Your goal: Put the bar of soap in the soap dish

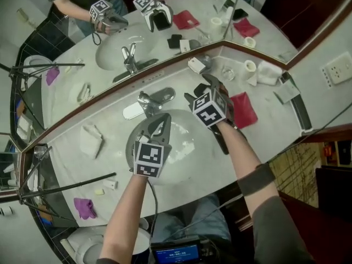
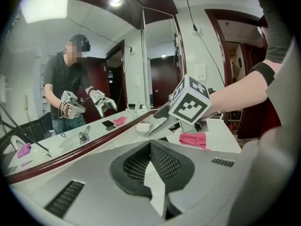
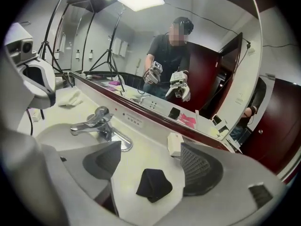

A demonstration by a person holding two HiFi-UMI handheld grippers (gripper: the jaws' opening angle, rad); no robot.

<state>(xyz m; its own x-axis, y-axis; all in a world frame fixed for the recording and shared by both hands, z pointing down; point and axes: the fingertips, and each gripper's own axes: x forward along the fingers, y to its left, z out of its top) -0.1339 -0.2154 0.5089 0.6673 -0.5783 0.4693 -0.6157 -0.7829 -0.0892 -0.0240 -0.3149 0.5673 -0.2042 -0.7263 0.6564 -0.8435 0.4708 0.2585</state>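
A white rectangular bar (image 1: 196, 65) lies on the counter against the mirror's foot, and in the right gripper view this bar (image 3: 175, 144) sits just past my right-hand jaw. A small black folded-looking object (image 3: 153, 182) lies on the counter between the jaws of my right gripper (image 3: 150, 147), which is open and untouched by it. In the head view that right gripper (image 1: 201, 89) hovers right of the faucet (image 1: 157, 99). My left gripper (image 1: 159, 124) is shut and empty over the sink basin (image 1: 181, 153). A white oblong piece (image 1: 133, 111) lies left of the faucet.
A red cloth (image 1: 242, 109) lies right of the right gripper. A folded white towel (image 1: 91, 141) is left of the basin. A glass (image 1: 227, 73), a small cup (image 1: 250, 66) and a rolled towel (image 1: 268, 72) stand at the back right. Tripod legs (image 1: 66, 186) cross the left counter.
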